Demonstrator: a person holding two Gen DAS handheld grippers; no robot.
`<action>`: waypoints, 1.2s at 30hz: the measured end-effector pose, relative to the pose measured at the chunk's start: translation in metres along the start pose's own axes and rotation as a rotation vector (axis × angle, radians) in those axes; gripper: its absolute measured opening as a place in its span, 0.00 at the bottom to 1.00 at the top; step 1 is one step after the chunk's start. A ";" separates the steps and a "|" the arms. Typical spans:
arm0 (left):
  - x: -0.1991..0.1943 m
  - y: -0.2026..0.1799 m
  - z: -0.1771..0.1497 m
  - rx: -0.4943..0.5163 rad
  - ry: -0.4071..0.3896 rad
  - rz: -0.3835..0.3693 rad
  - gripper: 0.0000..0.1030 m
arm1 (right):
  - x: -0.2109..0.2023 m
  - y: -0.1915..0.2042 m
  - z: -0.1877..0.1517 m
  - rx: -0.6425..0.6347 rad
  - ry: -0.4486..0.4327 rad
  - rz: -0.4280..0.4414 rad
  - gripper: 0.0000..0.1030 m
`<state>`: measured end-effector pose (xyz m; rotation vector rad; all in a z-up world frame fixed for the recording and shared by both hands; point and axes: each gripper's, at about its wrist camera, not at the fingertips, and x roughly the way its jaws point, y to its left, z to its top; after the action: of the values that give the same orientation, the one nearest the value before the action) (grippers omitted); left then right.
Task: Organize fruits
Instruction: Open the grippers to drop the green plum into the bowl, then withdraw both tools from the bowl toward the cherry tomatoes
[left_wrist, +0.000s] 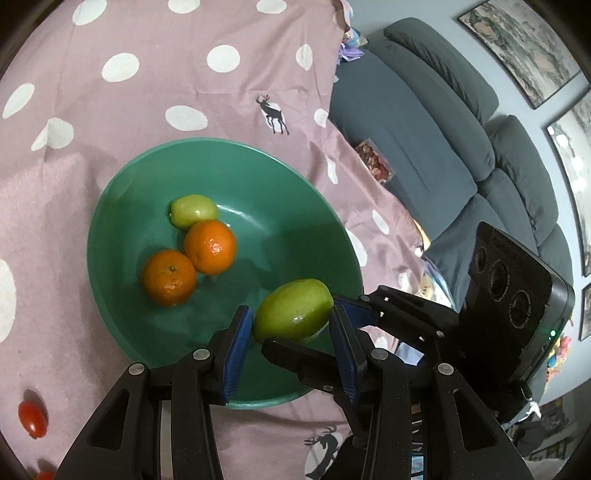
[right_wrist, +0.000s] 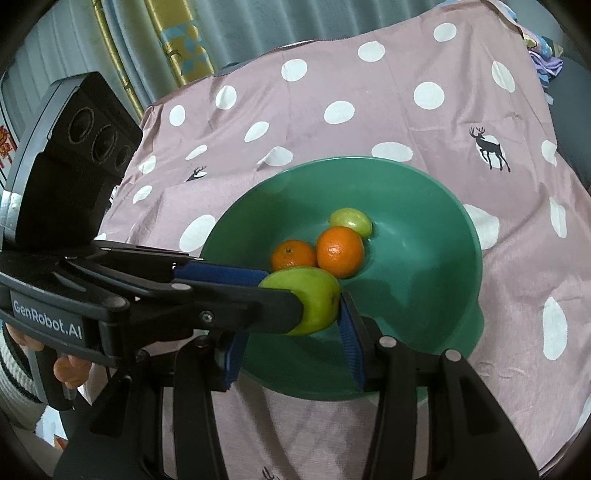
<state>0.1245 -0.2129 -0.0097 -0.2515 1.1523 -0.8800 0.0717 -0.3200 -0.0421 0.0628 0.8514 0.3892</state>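
Large green oval fruit (left_wrist: 295, 310) sits over the near rim of the teal round plastic bowl (left_wrist: 122, 192), pinched crosswise by both tools. Left gripper (left_wrist: 290, 326) jaws are closed on it, and right gripper (right_wrist: 291, 325) jaws look closed on it too. Risks: uneven release squirts the smooth fruit out over the rim onto the pink polka-dot cloth (left_wrist: 147, 92), or it drops onto the two oranges (left_wrist: 210, 247).

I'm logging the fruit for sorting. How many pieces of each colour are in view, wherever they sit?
Orange: 2, in the green bowl
Green: 2, one in the bowl, one between the tongs
Red: 1 whole on the cloth; another barely shows at the edge
Total: 5
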 end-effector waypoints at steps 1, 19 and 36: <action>0.000 0.000 0.000 -0.001 0.000 0.008 0.45 | -0.001 0.001 0.000 -0.009 -0.003 -0.005 0.46; -0.132 0.058 -0.056 -0.186 -0.252 0.291 0.80 | -0.047 0.031 -0.027 0.027 -0.098 0.071 0.67; -0.221 0.118 -0.191 -0.422 -0.327 0.474 0.80 | -0.012 0.118 -0.041 -0.068 0.007 0.236 0.68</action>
<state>-0.0141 0.0705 -0.0082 -0.4281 1.0189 -0.1626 -0.0029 -0.2187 -0.0360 0.0996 0.8390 0.6402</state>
